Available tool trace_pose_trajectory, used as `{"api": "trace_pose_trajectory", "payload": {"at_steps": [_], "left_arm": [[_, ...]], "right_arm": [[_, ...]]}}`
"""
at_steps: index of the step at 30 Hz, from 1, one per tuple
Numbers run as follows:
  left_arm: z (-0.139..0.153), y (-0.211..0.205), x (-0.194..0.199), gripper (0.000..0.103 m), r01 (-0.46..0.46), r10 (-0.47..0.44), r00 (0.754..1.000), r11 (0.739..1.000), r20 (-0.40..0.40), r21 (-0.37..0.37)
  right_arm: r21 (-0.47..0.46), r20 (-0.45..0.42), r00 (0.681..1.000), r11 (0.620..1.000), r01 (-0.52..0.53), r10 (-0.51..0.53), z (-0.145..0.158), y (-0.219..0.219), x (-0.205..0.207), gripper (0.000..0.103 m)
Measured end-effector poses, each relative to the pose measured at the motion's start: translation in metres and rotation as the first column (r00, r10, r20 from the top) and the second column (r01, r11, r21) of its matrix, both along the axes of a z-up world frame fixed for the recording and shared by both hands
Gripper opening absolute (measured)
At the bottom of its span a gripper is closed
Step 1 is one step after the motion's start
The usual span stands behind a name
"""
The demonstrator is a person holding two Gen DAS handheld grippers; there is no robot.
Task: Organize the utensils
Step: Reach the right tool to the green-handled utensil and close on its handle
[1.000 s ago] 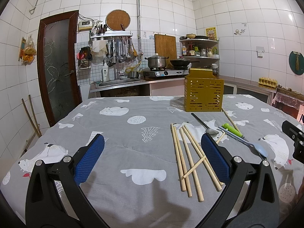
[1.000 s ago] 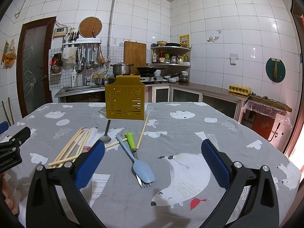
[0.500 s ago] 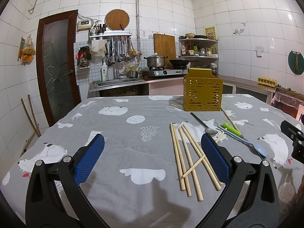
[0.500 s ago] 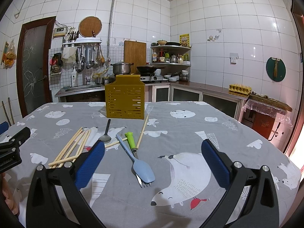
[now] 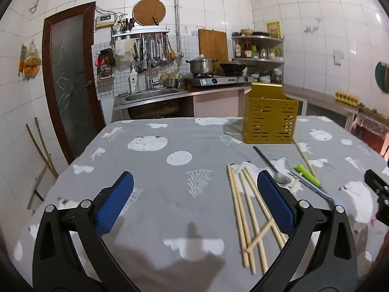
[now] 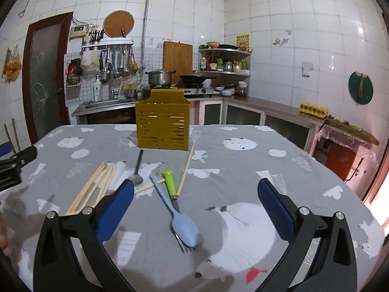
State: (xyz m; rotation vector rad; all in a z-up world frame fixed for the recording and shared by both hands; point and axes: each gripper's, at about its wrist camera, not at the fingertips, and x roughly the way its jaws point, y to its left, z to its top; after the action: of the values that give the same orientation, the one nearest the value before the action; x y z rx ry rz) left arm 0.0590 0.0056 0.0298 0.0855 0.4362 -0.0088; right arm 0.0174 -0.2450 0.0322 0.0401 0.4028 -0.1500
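- We've tipped our left gripper (image 5: 194, 203) downward, closer over the desk (image 5: 150, 194); both grippers gape wide, empty.
- Pale wooden chopsticks (image 5: 245, 209) lie loose; the perforated yellow utensil holder (image 6: 162, 127) stands unfilled beyond, so sorting hasn't begun.

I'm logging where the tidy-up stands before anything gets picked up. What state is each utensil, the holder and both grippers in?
Left gripper: open, empty, above the cloth.
Right gripper: open, empty.
Yellow holder: upright; contents cannot be told.
Chopsticks: loose on the cloth, some crossed.
Single chopstick: lying apart beside the holder.
Metal spoon: flat on the cloth.
Blue spoon: lying over the fork.
Green-handled fork: flat, tines partly covered.
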Motion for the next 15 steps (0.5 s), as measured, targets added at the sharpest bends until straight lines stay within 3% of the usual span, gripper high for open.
{"api": "trace_pose_trajectory", "payload": {"at_steps": [7, 9, 13, 15], "left_arm": [[0.012, -0.004, 0.053, 0.098, 0.042, -0.041, 0.993, 0.999, -0.112, 0.006], [0.015, -0.005, 0.066, 0.098, 0.058, -0.058, 0.99, 0.998, -0.131, -0.006], [0.009, -0.007, 0.091, 0.098, 0.055, -0.058, 0.983, 0.998, -0.176, -0.024], [-0.002, -0.008, 0.1, 0.098, 0.053, -0.059, 0.976, 0.998, -0.211, -0.033]], "right_arm": [[-0.006, -0.052, 0.997, 0.998, -0.055, 0.054, 0.013, 0.006, 0.04, 0.096], [-0.009, -0.089, 0.993, 0.996, -0.083, 0.082, 0.014, 0.01, 0.055, 0.085], [0.017, -0.16, 0.98, 0.993, -0.12, 0.121, 0.002, 0.02, 0.084, 0.082], [0.018, -0.208, 0.97, 0.992, -0.126, 0.127, -0.009, 0.023, 0.097, 0.075]]}}
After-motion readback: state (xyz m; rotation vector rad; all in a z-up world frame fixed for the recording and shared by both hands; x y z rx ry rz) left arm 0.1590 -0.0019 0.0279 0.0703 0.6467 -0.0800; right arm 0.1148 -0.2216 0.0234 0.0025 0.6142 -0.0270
